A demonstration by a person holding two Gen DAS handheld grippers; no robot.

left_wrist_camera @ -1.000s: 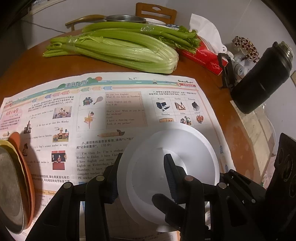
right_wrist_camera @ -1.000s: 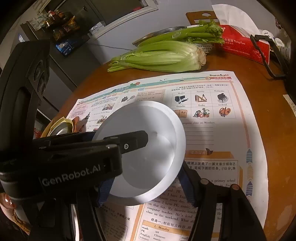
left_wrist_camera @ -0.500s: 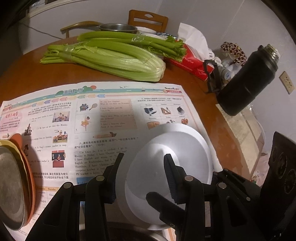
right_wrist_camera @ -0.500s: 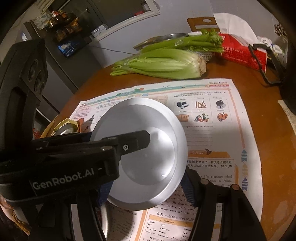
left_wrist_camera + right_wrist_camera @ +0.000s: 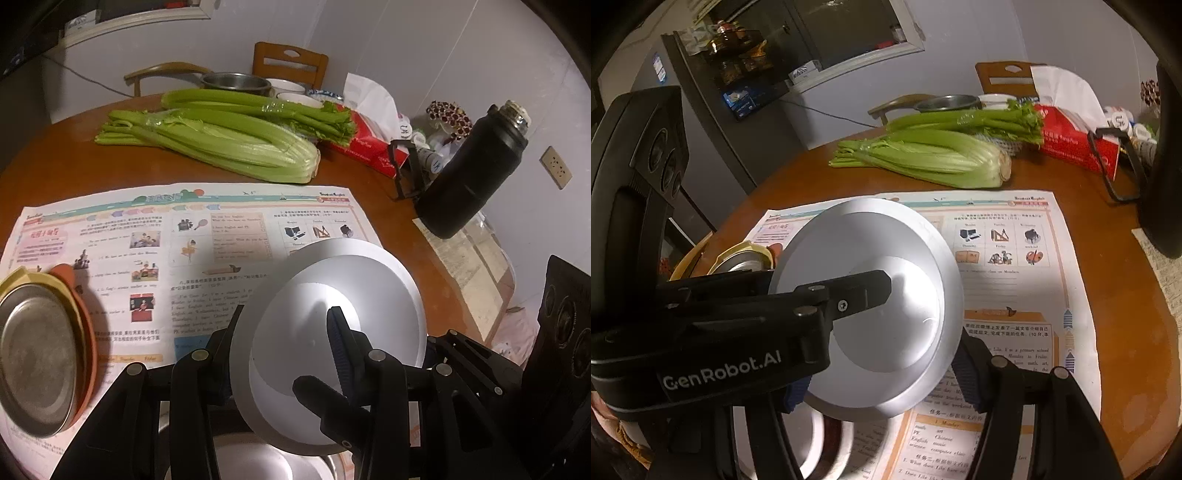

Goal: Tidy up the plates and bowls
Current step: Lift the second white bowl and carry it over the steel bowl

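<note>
Through the left wrist: holding a metal bowl [image 5: 369, 288] tilted above the printed sheet [image 5: 147, 236], near right on the table, with the left gripper [image 5: 284, 321] pinching its wall, one finger on the near face, one behind. Best lifted straight clear of the second bowl [image 5: 258, 461] just beneath before swinging left toward the plate stack [image 5: 37, 354]. Through the right wrist: right gripper [image 5: 877, 384] apparently clamped on the lower rim likewise, so move both hands together to avoid twisting it loose.

Black left gripper [image 5: 288, 354] has blue ribbed jaws, round rivets, white "GenRobot.AI" lettering.
</note>
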